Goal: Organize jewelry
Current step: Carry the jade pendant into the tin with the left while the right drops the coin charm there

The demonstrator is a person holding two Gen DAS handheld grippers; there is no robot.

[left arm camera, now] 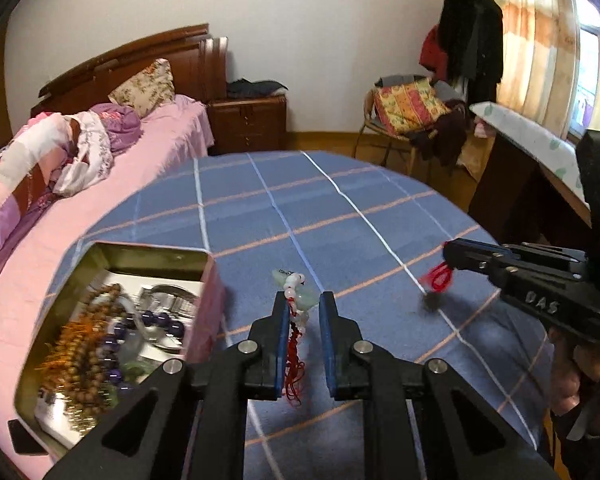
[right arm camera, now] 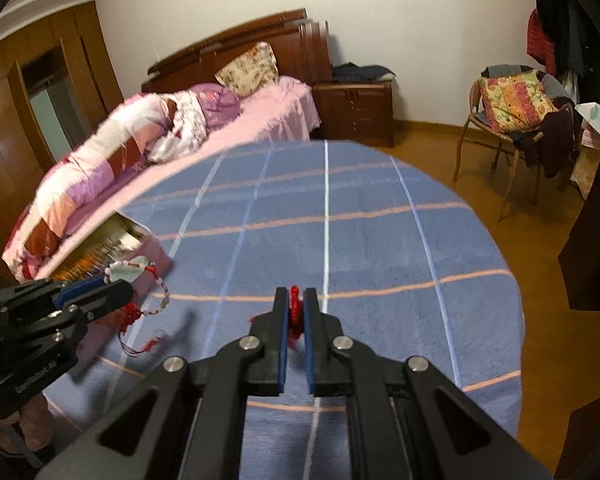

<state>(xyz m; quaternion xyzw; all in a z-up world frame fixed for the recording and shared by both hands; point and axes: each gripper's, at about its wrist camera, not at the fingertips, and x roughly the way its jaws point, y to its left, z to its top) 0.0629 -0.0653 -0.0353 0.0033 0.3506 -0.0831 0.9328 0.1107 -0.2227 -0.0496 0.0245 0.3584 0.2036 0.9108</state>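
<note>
Two handheld grippers hover above a bed spread with a blue plaid blanket point(left arm camera: 340, 216); an open metal tin point(left arm camera: 111, 332) sits at its left edge, next to the pink sheet, holding wooden bead strands, purple beads and other jewelry, somewhat blurred.

The left gripper point(left arm camera: 304, 320) has its fingers point(left arm camera: 280, 320) drawn in on a jade charm string point(left arm camera: 295, 308): pale green stones, white and pink beads, with red knotted cord and tassel trailing down between the blue pads. From the left wrist view a gap shows on the right side of the cord, so the grip looks to catch it against one pad only; from the right wrist view the charm point(right arm camera: 129, 274) hangs out past the fingertips, just in front of the tin.

The right gripper point(right arm camera: 295, 312) is clenched on a small red cord knot point(right arm camera: 295, 306), held clear of the blanket, well apart from the tin.

Risks, as judgement: the thin cord could slide out of the left grip, dropping the charm onto the blanket or the tin rim; the loose tassel may snag on the beads already inside; the dangling stones could swing and knock the tin wall; if both red cords belong to one piece, pulling the hands apart might strain it, though the pictures do not show whether they are joined.
</note>
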